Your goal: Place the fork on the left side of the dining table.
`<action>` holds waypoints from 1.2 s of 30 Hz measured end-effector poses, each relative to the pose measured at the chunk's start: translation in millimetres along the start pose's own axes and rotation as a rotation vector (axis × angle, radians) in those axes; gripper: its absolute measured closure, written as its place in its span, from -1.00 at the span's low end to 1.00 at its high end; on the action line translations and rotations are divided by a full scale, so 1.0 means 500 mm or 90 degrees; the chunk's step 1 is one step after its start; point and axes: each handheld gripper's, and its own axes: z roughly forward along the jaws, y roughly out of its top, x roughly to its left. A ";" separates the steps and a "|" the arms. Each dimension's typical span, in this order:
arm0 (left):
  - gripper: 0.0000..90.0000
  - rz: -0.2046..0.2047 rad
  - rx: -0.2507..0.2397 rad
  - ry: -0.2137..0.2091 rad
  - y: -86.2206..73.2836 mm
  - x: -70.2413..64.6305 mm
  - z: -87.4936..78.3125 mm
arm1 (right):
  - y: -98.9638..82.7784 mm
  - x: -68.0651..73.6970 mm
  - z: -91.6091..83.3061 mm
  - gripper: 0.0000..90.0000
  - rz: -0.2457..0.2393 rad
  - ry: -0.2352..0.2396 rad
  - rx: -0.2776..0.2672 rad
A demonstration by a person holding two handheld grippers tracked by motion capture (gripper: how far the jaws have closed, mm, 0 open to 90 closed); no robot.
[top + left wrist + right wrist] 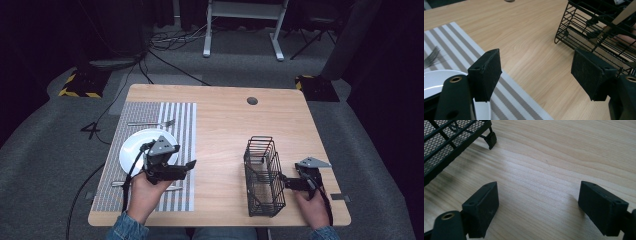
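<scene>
My left gripper (189,165) is held over the right part of a striped placemat (185,125), just right of a white plate (134,146). It is open, with nothing between its jaws (536,67). In the left gripper view the plate (434,80) lies at the lower left. My right gripper (286,183) sits low by the right side of a black wire basket (248,165), pointing at it. It is also open and empty (539,195) over bare wood, and the basket (439,140) fills that view's upper left corner.
A fork (150,123) lies on the placemat beyond the plate. Another silver utensil (117,184) lies near the plate's front, partly under the left hand. A cable hole (252,100) is at the table's far side. Bare wood separates the placemat and basket (584,35).
</scene>
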 end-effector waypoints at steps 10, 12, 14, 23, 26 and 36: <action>-0.53 -0.005 -0.035 -0.015 -0.025 -0.073 0.089 | 0.000 0.000 0.000 -0.63 0.000 0.001 0.000; -0.54 0.003 -0.017 -0.010 -0.032 -0.089 0.109 | 0.000 0.000 0.000 -0.63 -0.001 0.001 0.000; -0.53 0.015 -0.006 -0.012 -0.038 -0.104 0.124 | 0.000 0.000 0.000 -0.63 0.000 0.001 0.000; -0.55 -0.017 0.015 -0.026 -0.072 -0.144 0.186 | 0.000 0.000 0.000 -0.63 -0.001 0.001 0.000; -0.56 -0.024 0.024 -0.014 -0.082 -0.153 0.206 | 0.000 0.001 0.000 -0.63 -0.001 0.002 0.000; -0.62 -0.023 0.042 0.042 -0.098 -0.178 0.251 | 0.000 0.001 0.000 -0.63 -0.002 0.003 0.000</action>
